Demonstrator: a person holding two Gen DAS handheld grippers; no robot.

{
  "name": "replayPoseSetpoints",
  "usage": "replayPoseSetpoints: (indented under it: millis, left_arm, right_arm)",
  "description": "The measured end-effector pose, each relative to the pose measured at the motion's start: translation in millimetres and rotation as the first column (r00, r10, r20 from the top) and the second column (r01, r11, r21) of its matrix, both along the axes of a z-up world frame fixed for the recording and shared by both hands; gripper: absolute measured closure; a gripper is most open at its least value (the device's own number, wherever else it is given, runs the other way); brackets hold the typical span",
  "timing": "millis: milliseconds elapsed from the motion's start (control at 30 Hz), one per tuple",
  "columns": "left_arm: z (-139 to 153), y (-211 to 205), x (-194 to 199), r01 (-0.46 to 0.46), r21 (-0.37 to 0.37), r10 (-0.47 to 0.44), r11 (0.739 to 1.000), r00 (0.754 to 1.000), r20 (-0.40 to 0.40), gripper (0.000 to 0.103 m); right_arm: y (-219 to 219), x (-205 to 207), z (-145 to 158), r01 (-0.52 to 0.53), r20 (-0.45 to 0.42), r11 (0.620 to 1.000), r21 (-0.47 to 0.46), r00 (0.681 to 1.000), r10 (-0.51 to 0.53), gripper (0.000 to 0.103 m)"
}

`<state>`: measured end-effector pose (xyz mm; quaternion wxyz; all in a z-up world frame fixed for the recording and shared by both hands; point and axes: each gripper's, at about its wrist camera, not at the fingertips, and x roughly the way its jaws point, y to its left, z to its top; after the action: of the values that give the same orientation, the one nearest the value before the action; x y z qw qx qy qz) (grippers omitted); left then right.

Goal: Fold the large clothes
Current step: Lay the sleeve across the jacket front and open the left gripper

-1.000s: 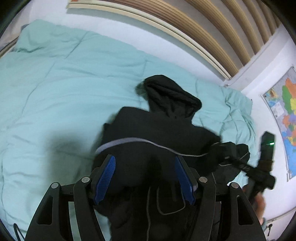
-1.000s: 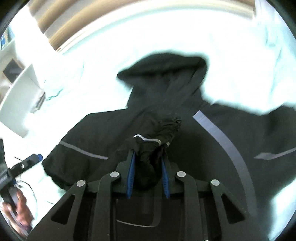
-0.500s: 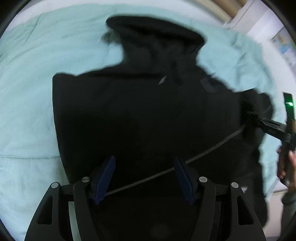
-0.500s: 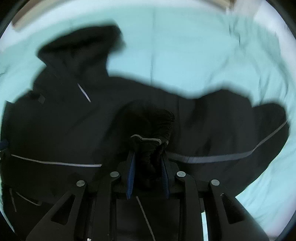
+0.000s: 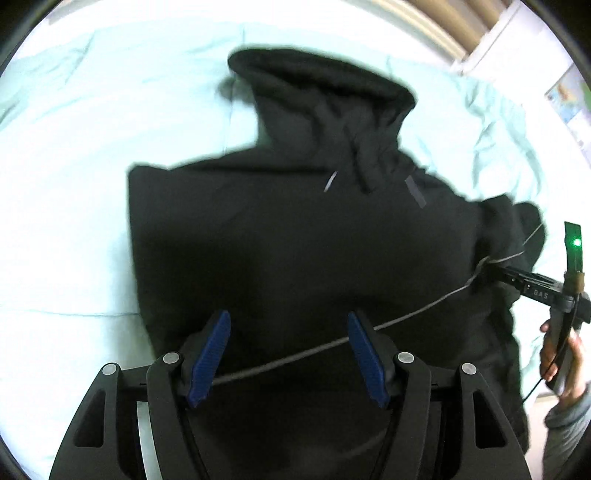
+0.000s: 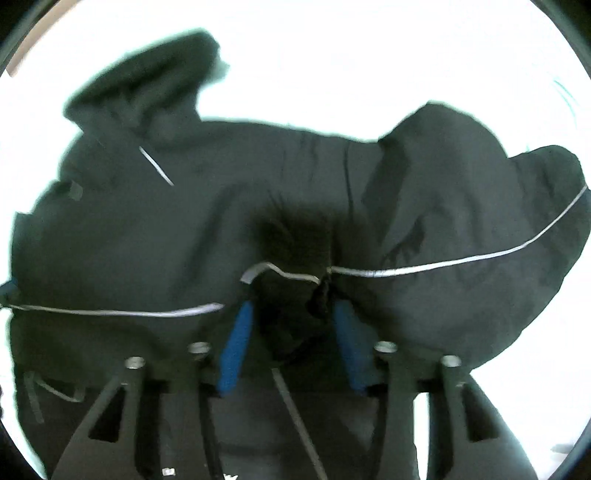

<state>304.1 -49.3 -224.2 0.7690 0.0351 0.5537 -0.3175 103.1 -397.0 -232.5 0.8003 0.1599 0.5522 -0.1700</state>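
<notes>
The black hoodie (image 5: 295,236) lies flat on the pale quilt (image 5: 74,184), left gripper (image 5: 288,350) wide and empty above it, right gripper (image 6: 291,321) opening to release the folded-in cuff (image 6: 291,291) (fabric between its pads).

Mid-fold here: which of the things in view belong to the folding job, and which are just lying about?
Part of the job:
- black hooded jacket, spread on the bed
- its sleeve cuff, between the right hand-held gripper's opening jaws
- left hand-held gripper, open over the jacket

Just there:
- pale green duvet
- wall map
- slatted headboard
</notes>
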Motion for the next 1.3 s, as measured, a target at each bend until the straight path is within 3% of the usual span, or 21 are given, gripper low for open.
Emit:
replayPoseSetpoints:
  millis: [100,200,333,400,467,600,767,967,1133,1300]
  left_arm:
    - [17,5,-5,-0.035,-0.027,0.036,0.999,0.999,0.025,0.035]
    - [-1,1,-8,-0.051,0.010,0.051,0.999,0.999,-0.018,0.035]
    - [-40,-4,-14,-0.040,0.119,0.045,0.992,0.998,-0.036,0.036]
    - [-54,-8,-16,-0.019,0.165,0.023,0.986,0.999,-0.026,0.036]
    - [-53,-11,-18,-0.015,0.186,0.018,0.982,1.000,-0.015,0.036]
    - [-28,-6,-30,-0.014,0.182,0.011,0.983,1.000,0.017,0.036]
    - [22,39,-65,-0.056,0.066,0.054,0.996,0.998,0.040,0.035]
    - [68,73,-115,-0.078,-0.010,0.079,0.997,0.992,0.094,0.035]
    - [87,76,-152,-0.081,-0.038,0.084,0.996,0.990,0.111,0.035]
    - [94,56,-185,-0.091,-0.044,0.095,0.995,0.989,0.110,0.035]
  right_arm:
    - [12,-8,33,-0.009,0.104,1.000,-0.010,0.995,0.010,0.033]
    - [38,10,36,-0.054,0.131,0.998,0.024,0.990,0.050,0.033]
    - [75,39,2,-0.098,0.051,0.995,0.029,0.994,0.097,0.033]
    - [80,43,-38,-0.066,-0.048,0.997,0.041,0.997,0.068,0.033]
    - [78,39,-56,-0.018,-0.037,0.996,0.088,0.999,0.022,0.033]
    - [80,28,-33,0.013,-0.047,0.995,0.097,0.999,-0.008,0.033]
    - [90,-25,20,0.062,0.031,0.992,0.110,0.997,-0.066,0.033]
    - [115,-92,52,0.126,0.056,0.978,0.165,0.989,-0.137,0.033]
    - [113,-152,77,0.117,0.061,0.987,0.108,0.990,-0.124,0.033]
    - [75,-191,93,0.167,0.120,0.977,0.133,0.976,-0.183,0.033]
